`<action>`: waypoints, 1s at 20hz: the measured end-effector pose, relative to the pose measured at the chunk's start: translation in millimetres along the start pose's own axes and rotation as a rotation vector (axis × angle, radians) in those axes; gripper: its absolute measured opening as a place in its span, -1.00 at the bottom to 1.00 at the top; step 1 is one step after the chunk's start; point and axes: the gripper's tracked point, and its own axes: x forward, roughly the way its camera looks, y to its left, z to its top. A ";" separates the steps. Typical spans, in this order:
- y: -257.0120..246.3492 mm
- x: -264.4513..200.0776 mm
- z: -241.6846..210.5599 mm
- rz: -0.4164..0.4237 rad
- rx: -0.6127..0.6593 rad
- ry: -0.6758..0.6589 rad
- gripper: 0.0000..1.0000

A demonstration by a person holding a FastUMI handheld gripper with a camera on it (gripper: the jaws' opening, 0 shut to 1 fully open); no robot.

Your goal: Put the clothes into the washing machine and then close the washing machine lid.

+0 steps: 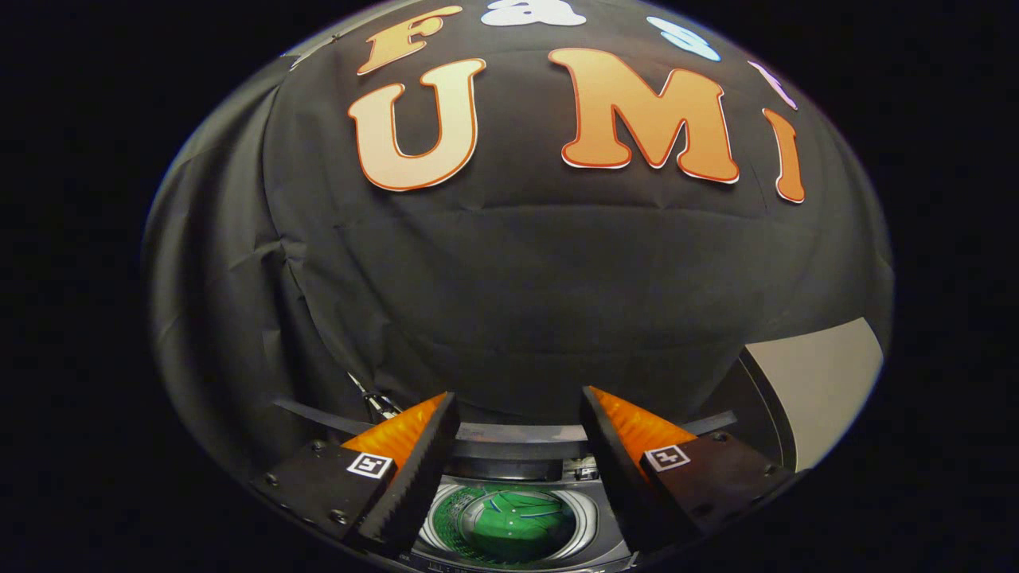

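- The black two-finger gripper with orange wedge backs (517, 434) sat at the bottom of the frame, fingers spread wide with nothing between them
- Low in the frame between the fingers, the grey top-loading washing machine (593, 529) showed its round drum from above
- Inside that drum lay the green clothes (513, 521)
- At lower right, the pale grey washing machine lid (824, 382) stood raised

Clothes (509, 525) inside washing machine (591, 521) drum, below and between spread fingers (414, 469) of hand-held gripper (517, 469); booth wall behind.
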 end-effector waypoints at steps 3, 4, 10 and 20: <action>1.3 -8.4 -6.5 0.000 -0.001 -0.016 0.98; 2.3 -10.7 -10.2 0.003 -0.004 -0.013 0.98; 5.3 -23.6 -23.9 0.012 -0.007 -0.028 0.97; 5.8 -32.7 -47.4 0.017 -0.015 -0.038 0.96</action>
